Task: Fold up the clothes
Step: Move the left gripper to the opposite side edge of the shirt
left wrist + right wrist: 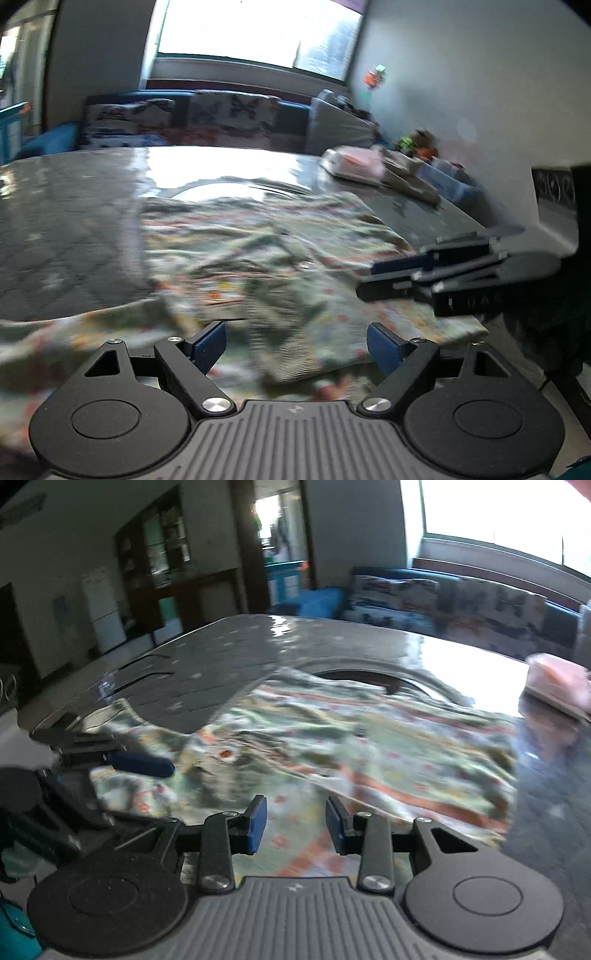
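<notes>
A pale green garment (pixel 277 258) with a small floral print and orange stripes lies crumpled and partly doubled over on the dark grey table (pixel 74 229). My left gripper (pixel 297 345) hovers over its near edge, jaws wide open, and the cloth lies below the blue pads without being pinched. In the right wrist view the same garment (pixel 369 746) spreads ahead of my right gripper (pixel 296 823), whose pads stand a little apart with nothing clamped between them. The right gripper (pixel 369 280) also shows at the garment's right side.
A folded pile of pink and white clothes (pixel 354 164) sits at the table's far right. A round inset (pixel 236 188) marks the table's centre. Beyond the table are a sofa with patterned cushions (pixel 221 114) and a bright window. Bare tabletop (pixel 207 664) lies left of the garment.
</notes>
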### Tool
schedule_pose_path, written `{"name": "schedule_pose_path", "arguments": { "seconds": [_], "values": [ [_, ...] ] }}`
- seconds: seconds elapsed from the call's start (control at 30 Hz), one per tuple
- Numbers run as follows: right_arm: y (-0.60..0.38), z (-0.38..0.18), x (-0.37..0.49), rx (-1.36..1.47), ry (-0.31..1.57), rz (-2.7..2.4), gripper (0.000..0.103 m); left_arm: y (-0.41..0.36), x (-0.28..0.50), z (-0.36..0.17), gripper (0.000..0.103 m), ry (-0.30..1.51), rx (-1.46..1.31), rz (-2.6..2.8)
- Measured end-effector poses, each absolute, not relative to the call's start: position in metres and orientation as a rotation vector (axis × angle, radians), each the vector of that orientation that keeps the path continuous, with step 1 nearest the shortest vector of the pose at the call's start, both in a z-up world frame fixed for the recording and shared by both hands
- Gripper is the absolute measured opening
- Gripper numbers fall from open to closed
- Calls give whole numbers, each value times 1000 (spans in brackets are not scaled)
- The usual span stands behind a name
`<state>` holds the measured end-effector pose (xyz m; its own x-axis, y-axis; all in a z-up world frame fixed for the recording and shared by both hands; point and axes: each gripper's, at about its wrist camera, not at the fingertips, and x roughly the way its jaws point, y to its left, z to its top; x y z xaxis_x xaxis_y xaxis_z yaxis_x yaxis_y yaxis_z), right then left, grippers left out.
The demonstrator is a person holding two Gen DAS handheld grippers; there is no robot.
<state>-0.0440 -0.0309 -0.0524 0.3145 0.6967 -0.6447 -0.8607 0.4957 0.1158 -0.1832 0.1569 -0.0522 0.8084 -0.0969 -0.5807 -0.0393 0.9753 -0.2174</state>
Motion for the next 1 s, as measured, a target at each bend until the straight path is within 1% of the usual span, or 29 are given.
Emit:
{"name": "schedule_pose_path", "arguments": {
  "seconds": [0.2, 0.3, 0.47, 0.63, 0.8, 1.0],
  "values": [
    [-5, -68, -56, -342, 727, 1086, 34, 198, -214, -46, 85, 607, -246, 172],
    [-2, -71, -62, -387, 708, 1084, 34, 220, -227, -47, 86, 597, -251, 323],
    [-5, -64, -63, -365, 695, 1094, 34, 261, -247, -47, 86, 574, -307, 549],
    [-3, -69, -63, -375, 714, 1091, 34, 293, -259, -49, 85, 566, -355, 739],
    [-6, -64, -64, -359, 698, 1089, 34, 311, -261, -55, 85, 574, -395, 846],
    [-11, -59, -67, -346, 685, 1087, 34, 323, -262, -68, 82, 617, -454, 882]
  ]
}}
